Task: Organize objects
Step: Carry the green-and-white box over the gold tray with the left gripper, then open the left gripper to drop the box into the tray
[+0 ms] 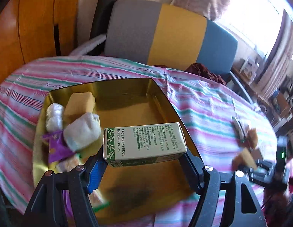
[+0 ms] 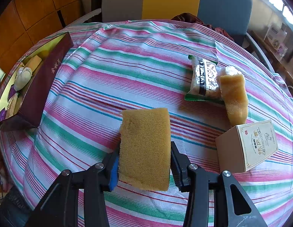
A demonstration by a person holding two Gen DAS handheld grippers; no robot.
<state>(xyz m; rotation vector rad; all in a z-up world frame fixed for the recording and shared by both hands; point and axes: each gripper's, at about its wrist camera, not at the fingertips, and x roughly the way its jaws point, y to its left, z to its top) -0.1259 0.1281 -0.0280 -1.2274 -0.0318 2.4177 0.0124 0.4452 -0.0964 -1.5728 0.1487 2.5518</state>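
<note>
My left gripper (image 1: pixel 144 162) is shut on a green-and-cream carton (image 1: pixel 144 141) and holds it over the gold-lined box (image 1: pixel 127 94). In the box lie a yellow sponge (image 1: pixel 80 104), two white wrapped bundles (image 1: pixel 82 132) and a purple packet (image 1: pixel 55 147). My right gripper (image 2: pixel 144 162) is shut on a yellow sponge (image 2: pixel 144 147), held above the striped tablecloth. The box (image 2: pixel 42 87), dark red outside, shows at the left of the right wrist view. My right gripper also shows in the left wrist view (image 1: pixel 259 168).
On the striped cloth (image 2: pixel 127 66) at the right lie a green-edged snack packet (image 2: pixel 203 77), another yellow sponge (image 2: pixel 235 98) with a white bundle behind it, and a cream carton (image 2: pixel 248 145). A grey, yellow and blue chair back (image 1: pixel 165 34) stands behind the table.
</note>
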